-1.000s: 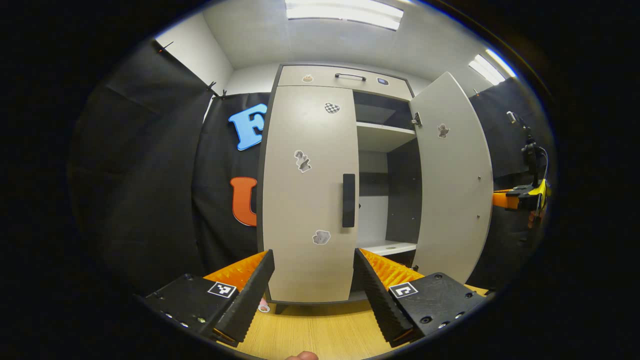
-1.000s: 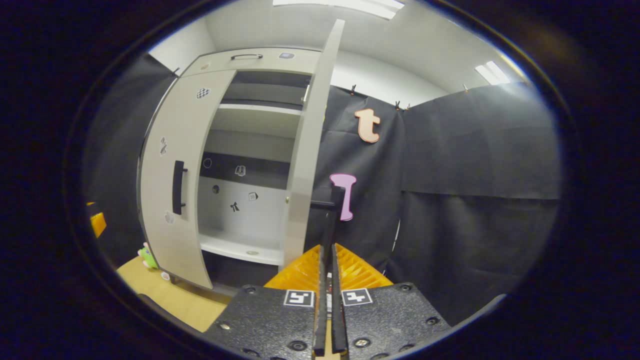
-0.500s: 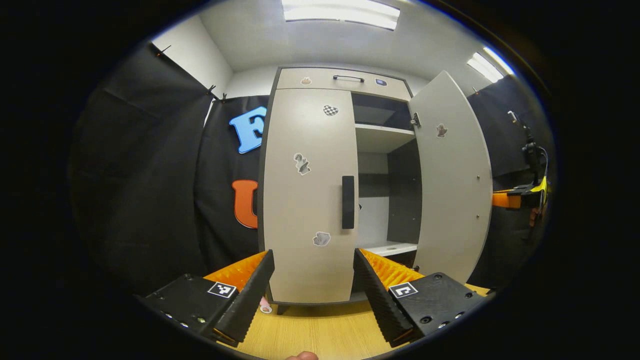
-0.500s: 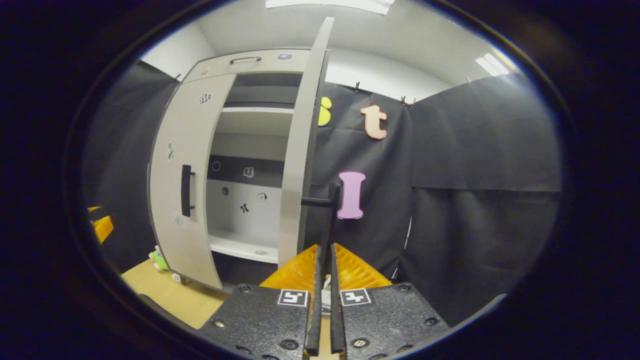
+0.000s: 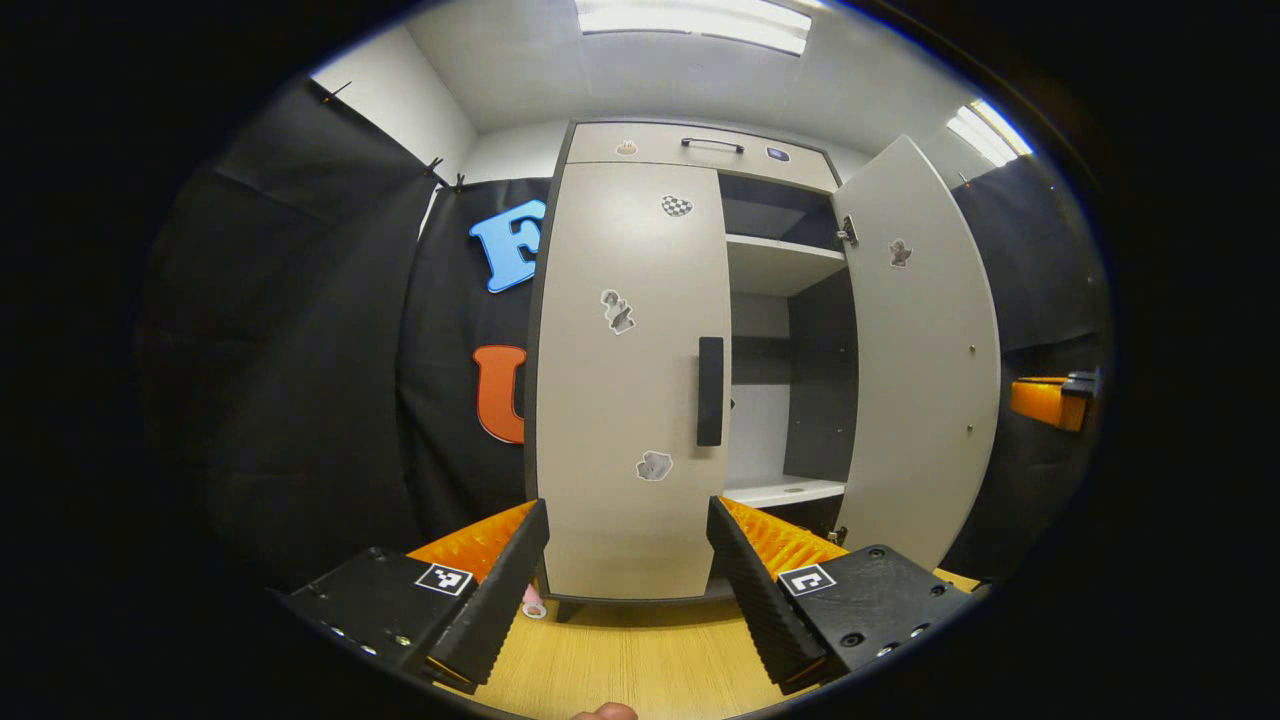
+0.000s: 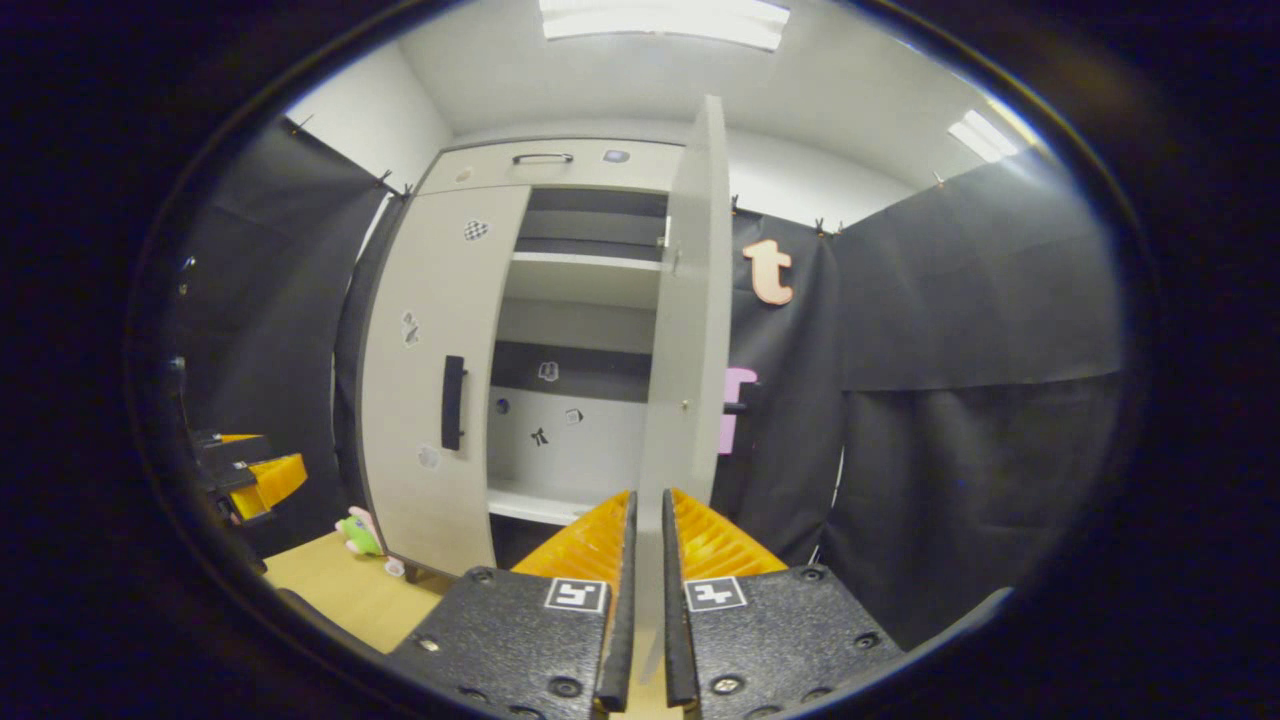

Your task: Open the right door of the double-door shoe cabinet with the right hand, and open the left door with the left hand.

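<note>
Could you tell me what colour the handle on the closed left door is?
Black; the handle shows best in the left gripper view.

1. The right door (image 6: 690, 330) stands edge-on in the right gripper view, hiding most of its handle (image 6: 738, 408).
2. Stickers (image 6: 548, 371) inside the cabinet are too small to identify.
3. A green toy (image 6: 355, 531) is partly hidden.

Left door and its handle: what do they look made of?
Left door: a smooth, matte beige panel with no grain showing, probably laminated board. Its handle: a black vertical bar with a dull, unreflective surface, either plastic or coated metal; the look cannot settle which.
</note>
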A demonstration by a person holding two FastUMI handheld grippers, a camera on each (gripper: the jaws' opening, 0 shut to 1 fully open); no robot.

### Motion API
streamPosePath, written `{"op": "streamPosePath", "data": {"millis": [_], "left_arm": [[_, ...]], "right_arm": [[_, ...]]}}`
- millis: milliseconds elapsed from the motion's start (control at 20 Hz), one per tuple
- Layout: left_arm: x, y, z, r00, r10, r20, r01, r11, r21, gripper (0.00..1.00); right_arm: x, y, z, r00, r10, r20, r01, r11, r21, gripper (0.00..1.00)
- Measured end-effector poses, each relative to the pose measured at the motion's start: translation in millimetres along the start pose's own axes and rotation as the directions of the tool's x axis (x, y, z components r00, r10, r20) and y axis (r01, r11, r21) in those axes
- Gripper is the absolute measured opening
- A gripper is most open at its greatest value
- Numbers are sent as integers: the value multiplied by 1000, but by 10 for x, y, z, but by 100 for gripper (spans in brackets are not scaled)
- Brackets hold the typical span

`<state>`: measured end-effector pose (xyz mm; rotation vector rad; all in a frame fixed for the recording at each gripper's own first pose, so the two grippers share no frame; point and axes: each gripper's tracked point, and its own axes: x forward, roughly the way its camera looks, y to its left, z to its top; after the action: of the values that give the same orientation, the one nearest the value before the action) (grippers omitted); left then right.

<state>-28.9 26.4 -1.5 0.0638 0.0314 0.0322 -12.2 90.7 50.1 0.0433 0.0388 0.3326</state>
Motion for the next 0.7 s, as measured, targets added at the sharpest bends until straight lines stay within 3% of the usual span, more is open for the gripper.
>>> {"op": "streamPosePath", "data": {"millis": [100,150,350,700], "left_arm": [[-15,-4,-3,1000,-3,6,4,1000,-2,95],[-17,-11,-1,1000,-7,10,7,1000,-5,95],[119,-194,70,999,-33,31,33,999,-16,95],[1030,-518,287,995,-98,26,99,995,-30,95]], "right_arm": [[22,177,-79,999,32,-10,-32,999,3,39],[24,290,-105,999,50,-10,-50,998,39,58],[46,671,-339,989,144,-36,-138,983,117,83],[-32,756,-592,975,202,-95,-192,976,104,84]]}}
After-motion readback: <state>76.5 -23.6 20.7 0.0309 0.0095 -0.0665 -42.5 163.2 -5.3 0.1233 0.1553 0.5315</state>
